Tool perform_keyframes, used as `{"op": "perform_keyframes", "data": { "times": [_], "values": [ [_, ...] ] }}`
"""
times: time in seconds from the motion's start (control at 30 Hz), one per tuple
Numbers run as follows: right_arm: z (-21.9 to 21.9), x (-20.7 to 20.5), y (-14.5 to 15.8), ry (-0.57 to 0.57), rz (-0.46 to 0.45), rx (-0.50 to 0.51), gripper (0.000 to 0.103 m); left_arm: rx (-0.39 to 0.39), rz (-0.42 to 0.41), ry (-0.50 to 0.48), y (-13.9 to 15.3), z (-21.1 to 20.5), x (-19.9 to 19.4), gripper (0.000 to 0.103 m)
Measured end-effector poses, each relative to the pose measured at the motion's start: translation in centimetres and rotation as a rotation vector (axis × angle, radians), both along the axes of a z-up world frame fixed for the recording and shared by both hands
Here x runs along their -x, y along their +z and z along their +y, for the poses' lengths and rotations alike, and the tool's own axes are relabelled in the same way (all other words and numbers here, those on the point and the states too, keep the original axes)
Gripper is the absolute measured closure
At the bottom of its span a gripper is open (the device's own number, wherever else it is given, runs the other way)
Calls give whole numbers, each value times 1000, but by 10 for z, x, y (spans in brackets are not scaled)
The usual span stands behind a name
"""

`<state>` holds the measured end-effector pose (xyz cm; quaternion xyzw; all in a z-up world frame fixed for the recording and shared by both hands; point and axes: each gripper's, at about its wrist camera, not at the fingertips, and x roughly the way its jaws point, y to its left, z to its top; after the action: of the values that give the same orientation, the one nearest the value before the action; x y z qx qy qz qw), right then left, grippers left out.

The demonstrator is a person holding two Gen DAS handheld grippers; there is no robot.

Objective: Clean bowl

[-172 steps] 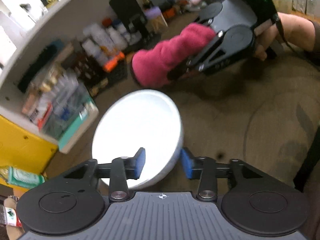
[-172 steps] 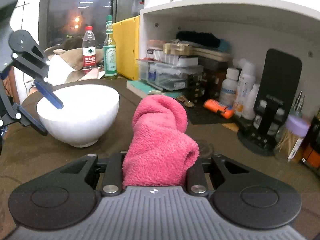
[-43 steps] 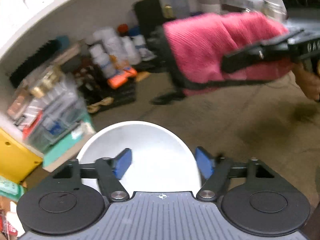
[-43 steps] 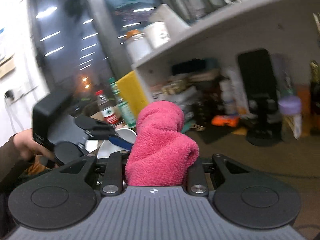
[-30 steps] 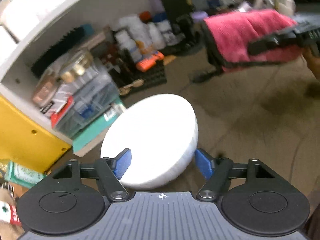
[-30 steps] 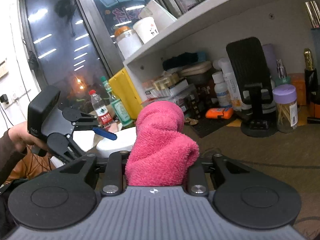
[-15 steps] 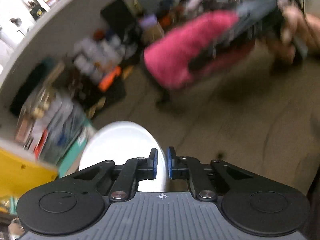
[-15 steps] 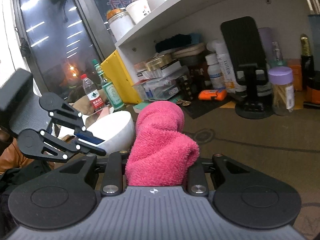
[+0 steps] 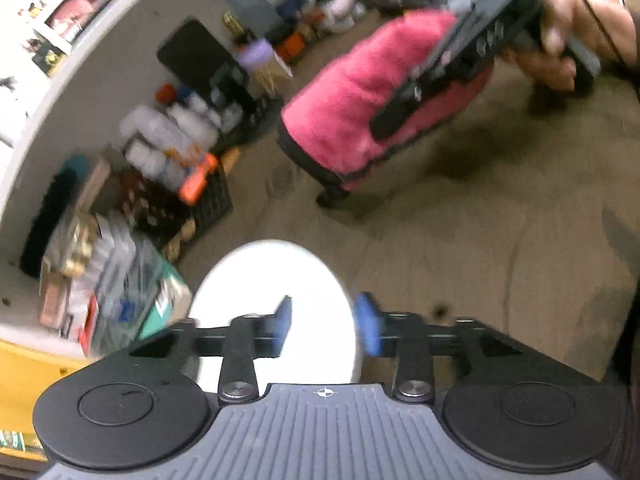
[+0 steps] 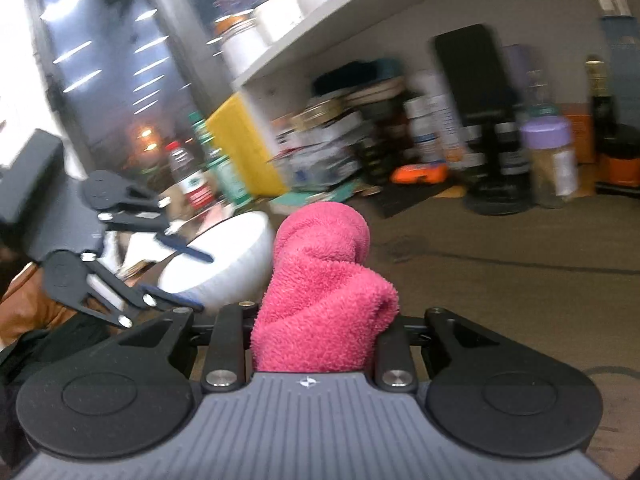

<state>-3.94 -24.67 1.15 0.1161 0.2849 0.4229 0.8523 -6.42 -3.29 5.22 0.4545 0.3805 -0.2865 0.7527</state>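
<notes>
While the left wrist view is smeared by motion blur, its main things can be told. At the bottom centre, the left gripper (image 9: 326, 322) has its blue-padded jaws opening, one pad over the inside of the round white ceramic bowl (image 9: 276, 312) and the other just outside its right rim; whether either pad touches the rim is not clear. The bowl stands on the brown table top (image 9: 480, 248). In the upper right, a hand (image 9: 568, 36) holds the right gripper (image 9: 400, 116), whose black fingers pinch the folded pink terry cloth (image 9: 352, 116) above the table. Along the left, a white shelf (image 9: 100, 80) is packed with bottles and boxes; no label there can be read.

In the right wrist view, the right gripper's jaws at the bottom centre are pressed tight on the pink cloth (image 10: 324, 292), which stands up between them. The bowl (image 10: 224, 260) sits left of centre, with the left gripper (image 10: 186, 276) straddling its near rim, jaws apart. Behind stand a red-labelled clear bottle (image 10: 188, 180), a green bottle (image 10: 224, 168) and a purple-lidded jar (image 10: 550, 160); their writing is too blurred to read.
</notes>
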Motion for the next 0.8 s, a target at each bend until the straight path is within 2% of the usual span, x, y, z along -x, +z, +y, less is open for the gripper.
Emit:
{"op": "perform_keyframes", "data": {
  "times": [0.1, 0.17, 0.2, 0.27, 0.3, 0.4, 0.47, 0.57, 0.63, 0.73, 0.77, 0.8],
  "values": [
    [21, 0, -1, 6, -9, 54, 76, 2, 9, 42, -9, 14, -7, 38],
    [30, -4, -3, 7, 8, 58, 76, -3, 33, 41, -13, 16, -8, 64],
    [34, -4, -4, 11, 14, 57, 76, -8, 49, 42, -14, 16, -8, 80],
    [38, -4, -5, 16, 12, 66, 75, -42, 68, 54, -18, 15, -9, 83],
    [40, -3, -6, 20, 14, 72, 75, -34, 86, 66, -17, 15, -11, 84],
    [38, -2, -6, 17, 9, 86, 75, 66, 138, 97, -8, 20, -21, 87],
    [35, -2, -6, 14, 4, 87, 75, 124, 141, 109, -6, 19, -23, 91],
    [17, 5, 5, 32, -14, 29, 75, 196, 145, 125, -4, 18, -24, 95],
    [6, 15, 18, 86, -31, -45, 75, 207, 144, 132, -5, 17, -24, 94],
    [12, 28, 39, 170, -68, -111, 75, 208, 150, 139, -6, 15, -26, 94],
    [16, 32, 45, 190, -82, -119, 75, 201, 149, 137, -6, 13, -28, 94],
    [25, 32, 47, 174, -103, -78, 75, 199, 149, 140, -6, 12, -29, 93]
  ]
}}
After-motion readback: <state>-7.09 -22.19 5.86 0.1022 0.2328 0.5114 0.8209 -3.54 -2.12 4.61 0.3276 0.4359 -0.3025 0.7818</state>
